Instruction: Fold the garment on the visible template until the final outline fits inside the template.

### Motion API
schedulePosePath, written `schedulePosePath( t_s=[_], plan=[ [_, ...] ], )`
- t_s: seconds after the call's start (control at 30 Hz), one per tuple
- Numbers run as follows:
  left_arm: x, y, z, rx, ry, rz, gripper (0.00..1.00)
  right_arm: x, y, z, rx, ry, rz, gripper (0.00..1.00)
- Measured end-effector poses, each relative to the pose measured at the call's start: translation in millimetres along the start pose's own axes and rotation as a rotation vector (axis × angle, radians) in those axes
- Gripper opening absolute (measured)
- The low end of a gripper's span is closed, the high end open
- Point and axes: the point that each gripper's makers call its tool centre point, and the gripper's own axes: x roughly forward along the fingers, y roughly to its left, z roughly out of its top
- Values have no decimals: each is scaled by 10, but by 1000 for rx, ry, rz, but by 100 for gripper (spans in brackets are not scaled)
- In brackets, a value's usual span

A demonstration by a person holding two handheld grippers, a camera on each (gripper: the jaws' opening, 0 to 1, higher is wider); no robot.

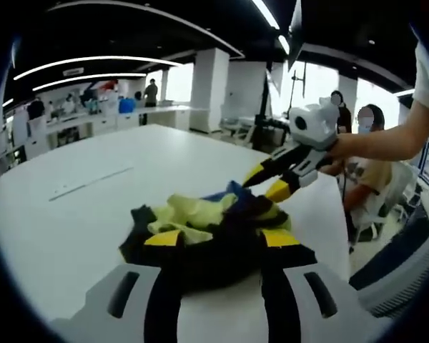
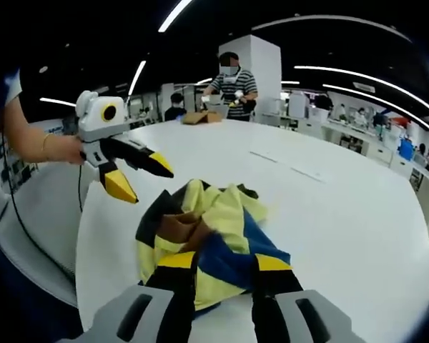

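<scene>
One garment (image 2: 204, 239) is seen, crumpled on one white table (image 2: 329, 214). Two claws are counted: the left claw (image 1: 213, 239) and the right claw (image 2: 222, 262), each with two yellow-tipped jaws. One hand (image 2: 66, 148) is seen holding a claw. One person in a striped shirt (image 2: 234, 84) is seen beyond the table; several more people are seen farther back, too small to be counted.

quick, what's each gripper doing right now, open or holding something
left gripper: open, holding nothing.
right gripper: open, above the crumpled yellow, blue and black cloth garment.
</scene>
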Motion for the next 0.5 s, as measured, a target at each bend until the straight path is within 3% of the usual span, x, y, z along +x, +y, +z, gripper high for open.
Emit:
schedulePosePath(
  t_s=[0.27,0.5],
  plan=[
    [164,10,-51,8,32,-36,31,34,14,-56,-37,37,18,19],
    [208,-31,-195,-7,84,-59,17,67,4,-83,-42,47,12,15]
  ],
)
